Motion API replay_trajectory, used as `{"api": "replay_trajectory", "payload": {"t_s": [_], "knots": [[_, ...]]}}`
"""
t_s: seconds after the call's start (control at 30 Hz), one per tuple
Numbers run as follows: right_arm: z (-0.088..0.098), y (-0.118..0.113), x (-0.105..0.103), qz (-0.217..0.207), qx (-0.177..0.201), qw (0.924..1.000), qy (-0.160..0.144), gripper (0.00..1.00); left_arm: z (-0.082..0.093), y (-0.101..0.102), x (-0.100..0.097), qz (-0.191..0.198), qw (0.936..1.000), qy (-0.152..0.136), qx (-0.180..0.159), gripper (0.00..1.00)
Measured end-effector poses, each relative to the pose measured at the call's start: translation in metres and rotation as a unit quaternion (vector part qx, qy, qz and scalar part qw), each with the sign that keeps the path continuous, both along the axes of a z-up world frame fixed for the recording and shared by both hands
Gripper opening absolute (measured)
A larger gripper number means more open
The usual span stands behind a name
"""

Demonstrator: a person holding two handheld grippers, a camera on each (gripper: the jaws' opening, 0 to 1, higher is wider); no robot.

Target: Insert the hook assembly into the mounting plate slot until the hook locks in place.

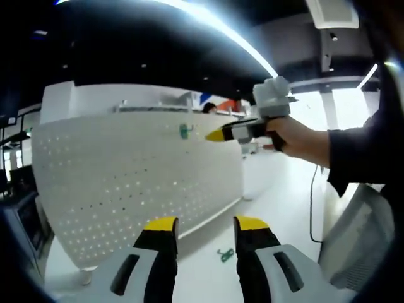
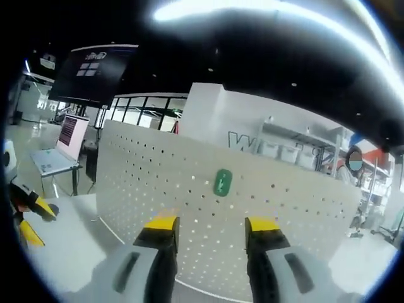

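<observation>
A large white perforated mounting plate stands upright on the white desk, curving across my left gripper view from nine o'clock toward the centre. In my right gripper view the same plate spans the middle. A small green hook assembly sits on the plate's face, just above my right gripper, whose black, yellow-tipped jaws stand wide apart and hold nothing. In the left gripper view that hook shows at twelve o'clock. My left gripper is also spread wide and empty. A second small green hook piece lies on the desk between its jaws.
</observation>
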State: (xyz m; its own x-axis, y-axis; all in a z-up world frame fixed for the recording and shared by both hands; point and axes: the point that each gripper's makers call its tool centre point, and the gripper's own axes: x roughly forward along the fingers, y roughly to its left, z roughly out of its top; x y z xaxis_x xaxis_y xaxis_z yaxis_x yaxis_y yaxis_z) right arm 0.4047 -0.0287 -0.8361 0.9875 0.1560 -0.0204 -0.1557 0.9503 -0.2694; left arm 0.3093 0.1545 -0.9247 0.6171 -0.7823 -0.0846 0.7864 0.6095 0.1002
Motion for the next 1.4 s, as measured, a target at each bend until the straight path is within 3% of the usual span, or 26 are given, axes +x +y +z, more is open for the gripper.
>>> {"api": "replay_trajectory", "payload": {"t_s": [0.43, 0.87, 1.13, 1.4], "knots": [[-0.052, -0.001, -0.040, 0.015, 0.008, 0.9985, 0.052, 0.40, -0.005, -0.004, -0.002, -0.008, 0.9999, 0.005, 0.010, 0.36], [-0.103, 0.017, -0.067, 0.046, 0.006, 0.9940, 0.099, 0.40, -0.008, -0.005, -0.001, -0.010, 0.9998, 0.006, 0.016, 0.36], [-0.112, 0.014, -0.077, 0.049, 0.011, 0.9929, 0.108, 0.40, -0.008, -0.004, -0.001, -0.006, 0.9998, 0.004, 0.017, 0.35], [-0.129, 0.031, -0.080, 0.078, 0.001, 0.9881, 0.133, 0.40, -0.007, -0.002, 0.000, -0.002, 0.9999, 0.004, 0.014, 0.35]]}}
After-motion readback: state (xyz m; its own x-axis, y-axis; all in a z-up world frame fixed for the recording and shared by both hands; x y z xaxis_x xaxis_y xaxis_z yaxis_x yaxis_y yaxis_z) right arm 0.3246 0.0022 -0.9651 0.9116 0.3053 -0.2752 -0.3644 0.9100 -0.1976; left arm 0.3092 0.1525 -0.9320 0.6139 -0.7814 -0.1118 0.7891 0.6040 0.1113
